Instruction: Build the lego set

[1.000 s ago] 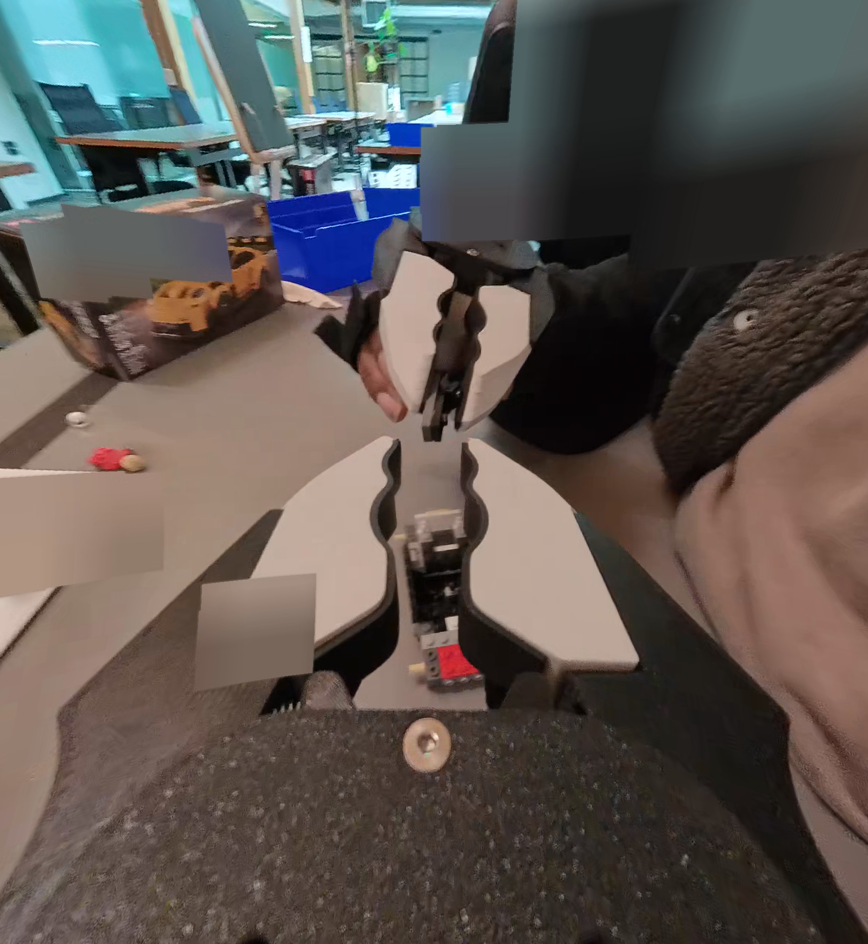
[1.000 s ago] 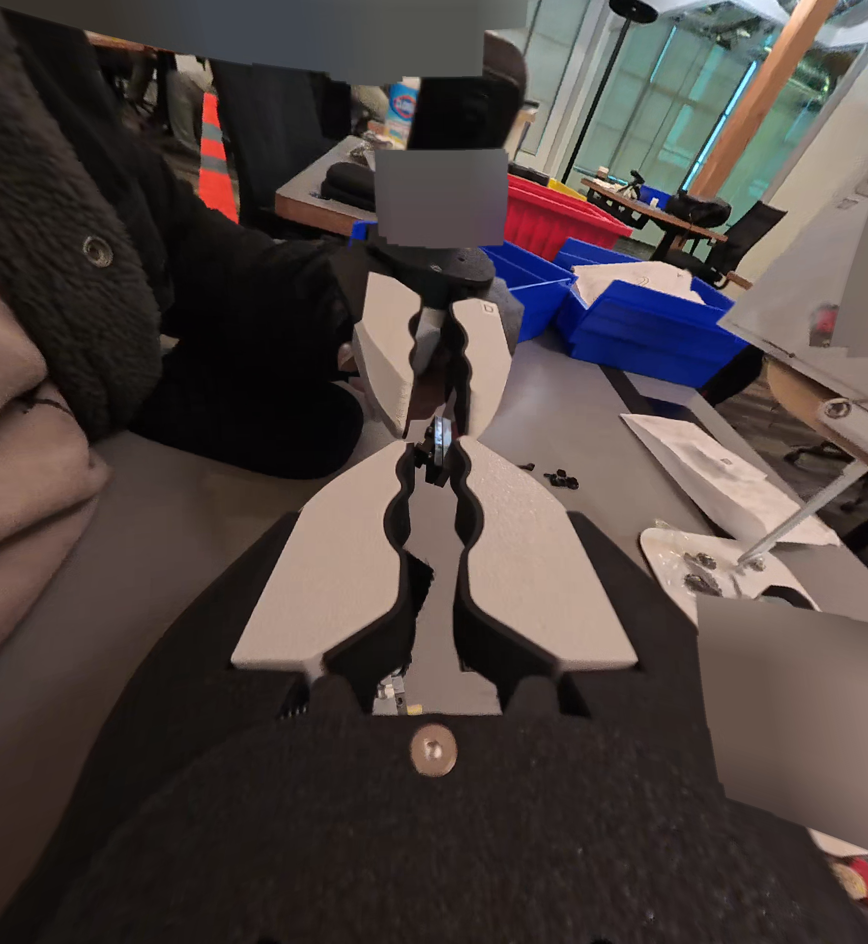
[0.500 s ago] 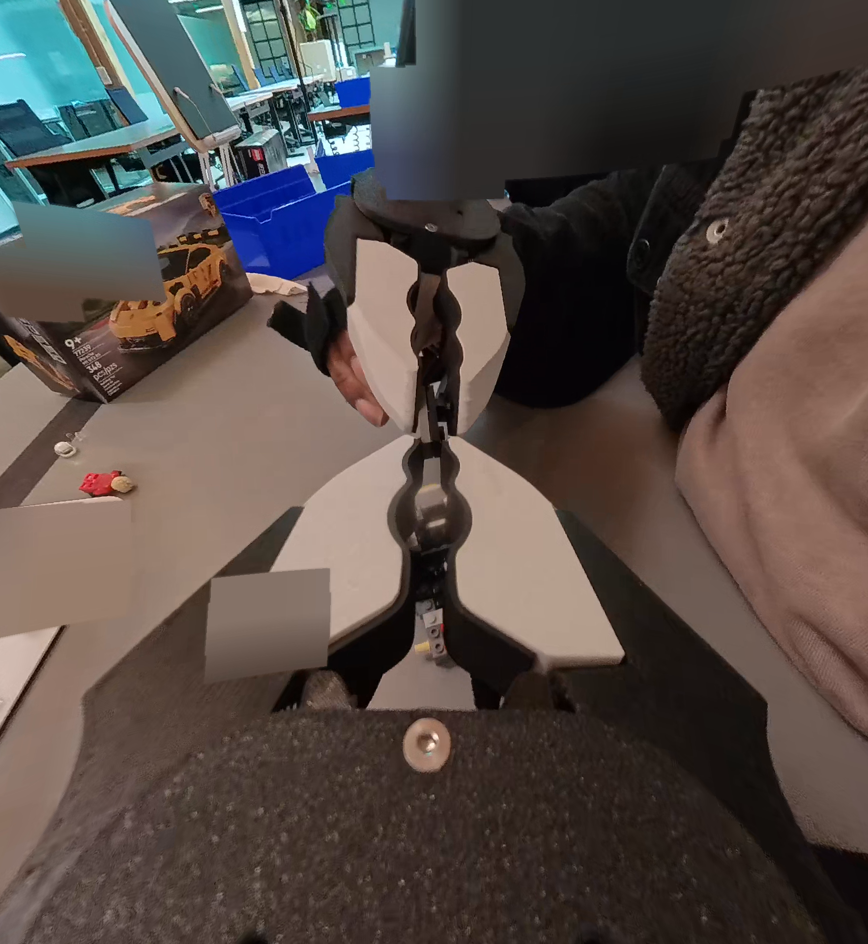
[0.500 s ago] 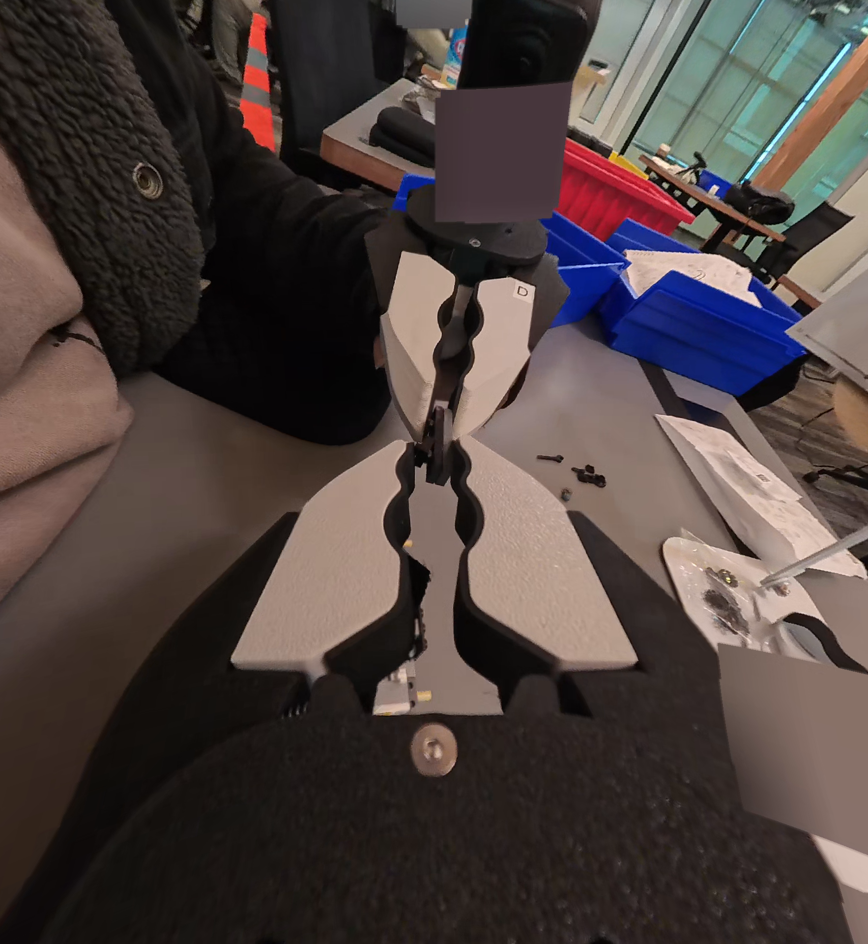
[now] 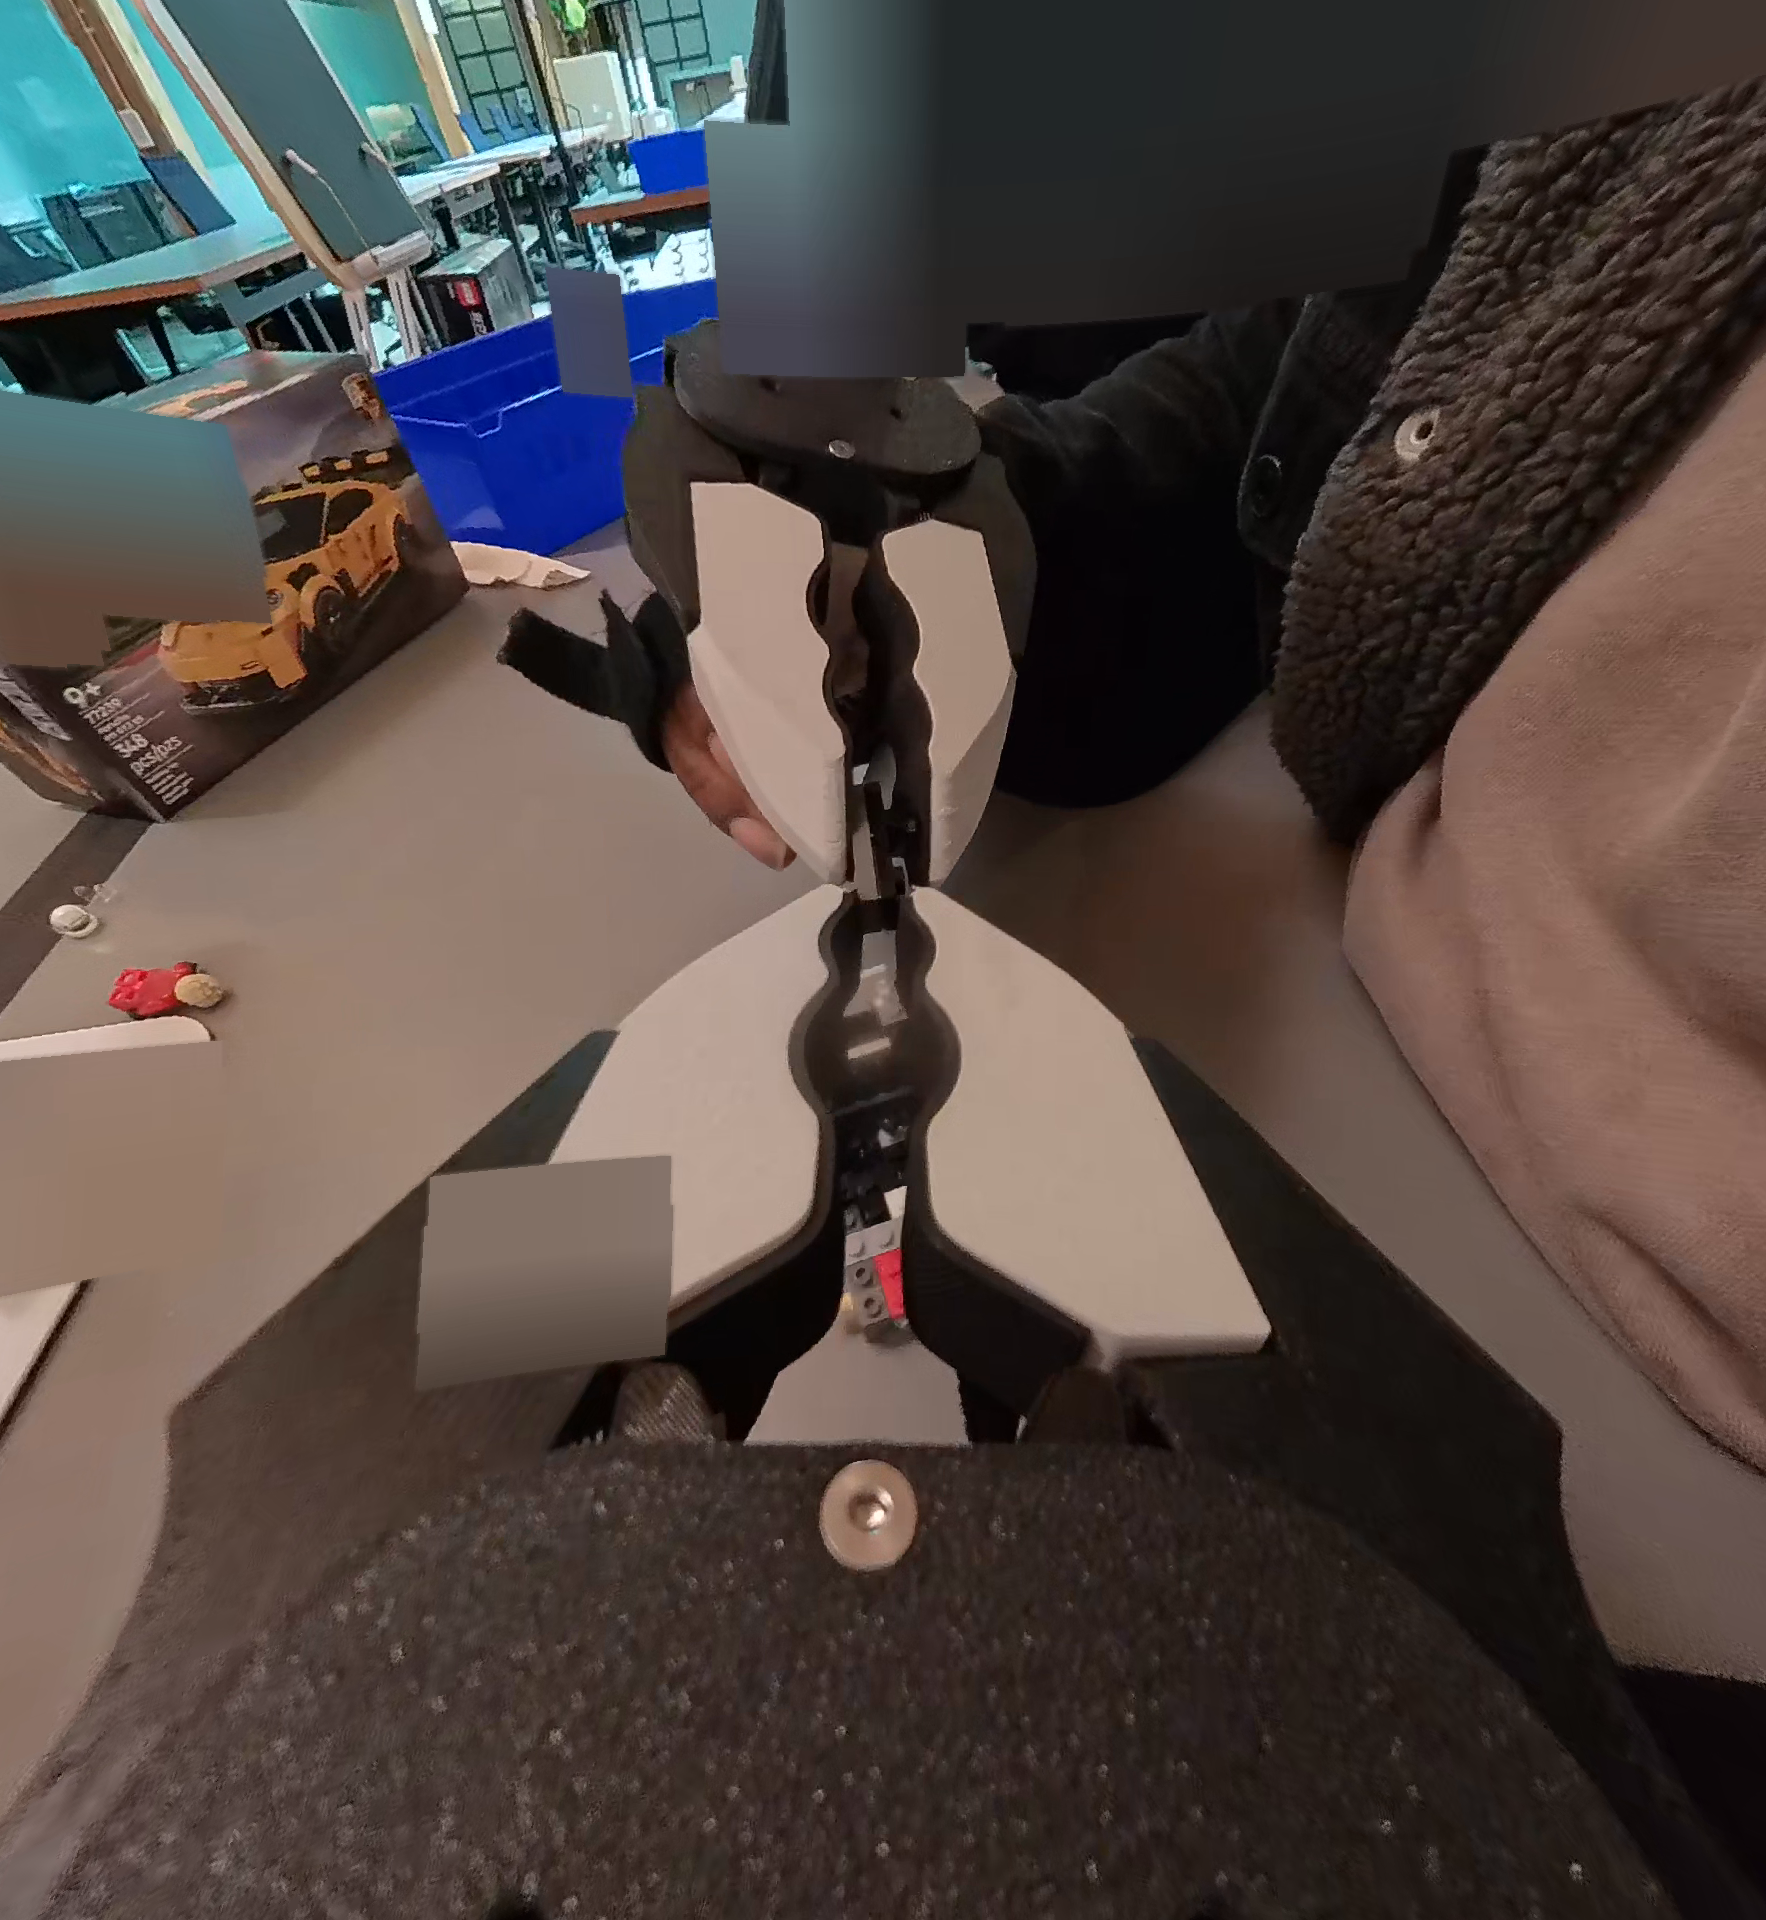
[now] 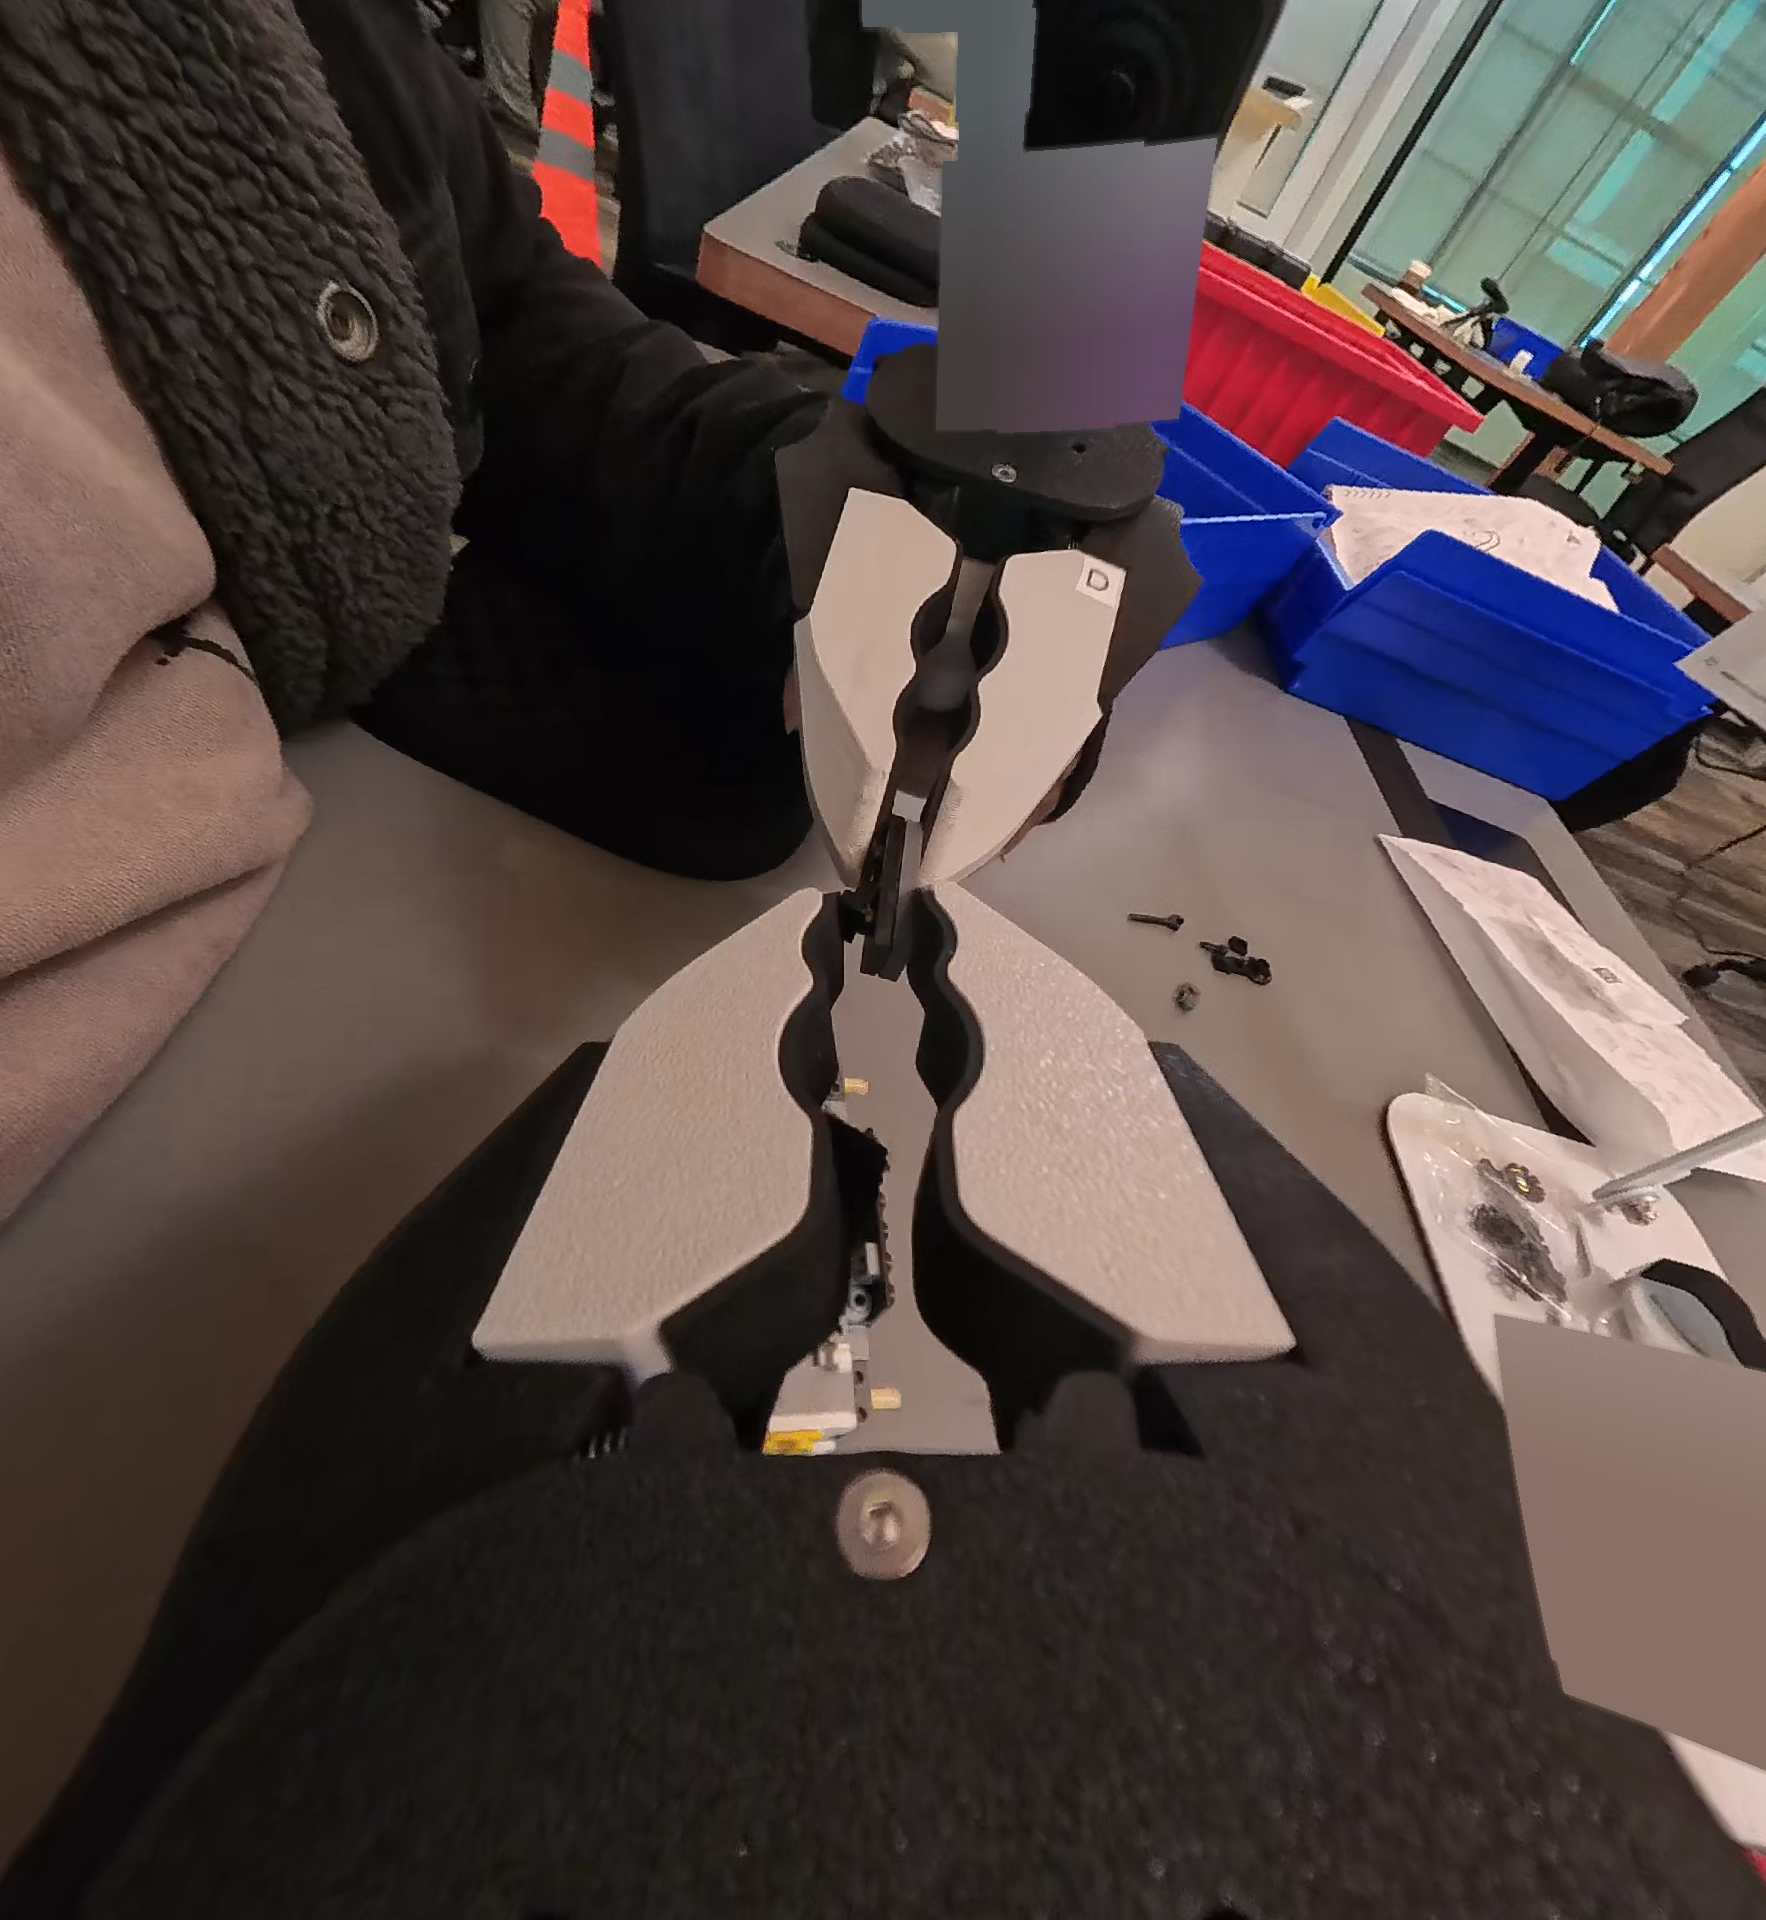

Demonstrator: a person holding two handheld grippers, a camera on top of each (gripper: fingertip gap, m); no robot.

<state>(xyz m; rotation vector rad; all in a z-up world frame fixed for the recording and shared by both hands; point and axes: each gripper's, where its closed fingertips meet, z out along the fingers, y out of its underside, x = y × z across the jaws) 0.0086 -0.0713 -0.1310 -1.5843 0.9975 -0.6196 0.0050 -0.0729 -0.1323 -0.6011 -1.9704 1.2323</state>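
Black lego piece (image 6: 884,914) held between two claws, tip to tip.
Left claw (image 5: 874,914) and right claw (image 6: 881,914) both narrow, gripping it; printed box (image 5: 266,582) near far tabletop (image 5: 463,852) edge.

box (image 5: 204,634) far left on table (image 5: 422,862) | bins (image 6: 1461,634) behind papers (image 6: 1544,956), right | claws tip-to-tip, apparently touching

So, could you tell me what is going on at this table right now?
A person is building a lego set with two handheld grippers held tip to tip above the grey table. The left gripper and the right gripper are both shut on one small black lego piece between them. A partly built model lies on the table below, and the set's box stands further back.
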